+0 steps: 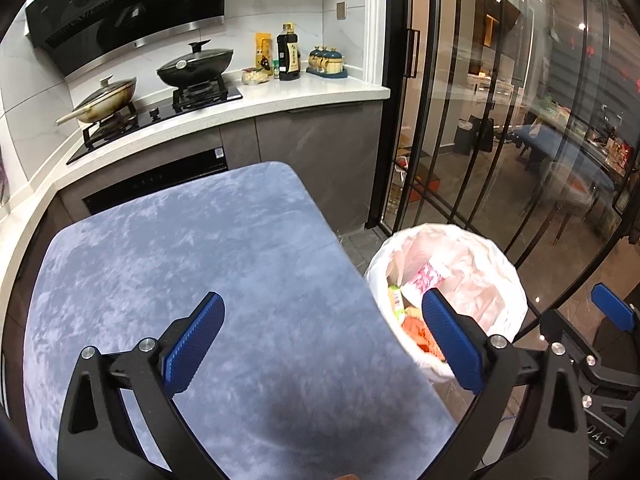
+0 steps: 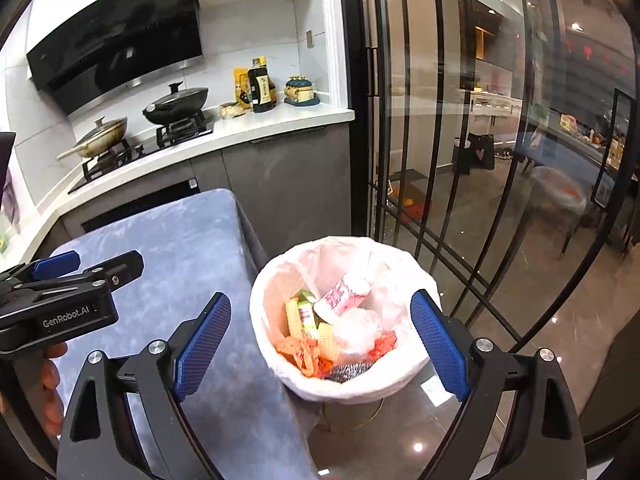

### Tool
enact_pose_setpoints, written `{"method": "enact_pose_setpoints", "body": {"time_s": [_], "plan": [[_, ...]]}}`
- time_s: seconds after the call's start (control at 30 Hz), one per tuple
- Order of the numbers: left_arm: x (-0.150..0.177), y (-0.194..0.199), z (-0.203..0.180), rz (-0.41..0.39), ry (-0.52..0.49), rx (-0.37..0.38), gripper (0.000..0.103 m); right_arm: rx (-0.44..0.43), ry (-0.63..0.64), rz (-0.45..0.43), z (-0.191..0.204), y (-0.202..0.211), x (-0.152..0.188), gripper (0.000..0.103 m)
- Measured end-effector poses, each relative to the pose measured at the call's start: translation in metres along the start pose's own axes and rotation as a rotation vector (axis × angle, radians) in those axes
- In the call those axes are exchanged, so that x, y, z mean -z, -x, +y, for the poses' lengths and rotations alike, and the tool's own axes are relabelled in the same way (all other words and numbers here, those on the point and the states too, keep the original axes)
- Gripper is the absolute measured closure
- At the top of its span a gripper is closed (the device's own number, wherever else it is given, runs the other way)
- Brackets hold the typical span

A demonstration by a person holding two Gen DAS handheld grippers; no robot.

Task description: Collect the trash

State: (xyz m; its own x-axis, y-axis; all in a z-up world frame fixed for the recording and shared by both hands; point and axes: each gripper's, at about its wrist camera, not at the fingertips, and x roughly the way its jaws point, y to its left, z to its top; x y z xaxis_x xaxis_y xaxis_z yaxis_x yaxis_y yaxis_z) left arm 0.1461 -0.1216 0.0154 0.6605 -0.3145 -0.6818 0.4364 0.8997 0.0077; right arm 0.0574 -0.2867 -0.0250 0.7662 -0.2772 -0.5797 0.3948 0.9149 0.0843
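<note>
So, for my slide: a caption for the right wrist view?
Open right gripper over a lined bin full of trash, beside a blue table.

Bottle (image 1: 289, 58) label unreadable, trash bin (image 1: 504, 268) base hidden by table (image 1: 200, 260)

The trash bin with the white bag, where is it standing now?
The trash bin stands on the floor by the right edge of the blue-covered table, before the glass doors. In the right wrist view it lies low and central.
</note>
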Motion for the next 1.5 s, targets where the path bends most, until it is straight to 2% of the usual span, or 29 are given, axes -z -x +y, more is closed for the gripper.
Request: {"method": "enact_pose_setpoints", "body": {"time_s": [0.3,0.37,0.87,1.5], "plan": [[0.022,0.008,0.006,0.028,0.002,-0.01,0.008,-0.004,-0.022,0.034,-0.004,0.011,0.015,0.012],[0.024,0.01,0.006,0.03,0.003,-0.009,0.008,0.002,-0.023,0.043,-0.005,0.012,0.017,0.007],[0.044,0.002,-0.016,0.084,-0.031,0.008,0.008,0.045,-0.03,0.096,-0.015,0.011,0.036,0.007],[0.064,-0.018,-0.028,0.13,-0.047,-0.014,0.008,0.067,-0.039,0.154,-0.027,-0.002,0.052,0.007]]}}
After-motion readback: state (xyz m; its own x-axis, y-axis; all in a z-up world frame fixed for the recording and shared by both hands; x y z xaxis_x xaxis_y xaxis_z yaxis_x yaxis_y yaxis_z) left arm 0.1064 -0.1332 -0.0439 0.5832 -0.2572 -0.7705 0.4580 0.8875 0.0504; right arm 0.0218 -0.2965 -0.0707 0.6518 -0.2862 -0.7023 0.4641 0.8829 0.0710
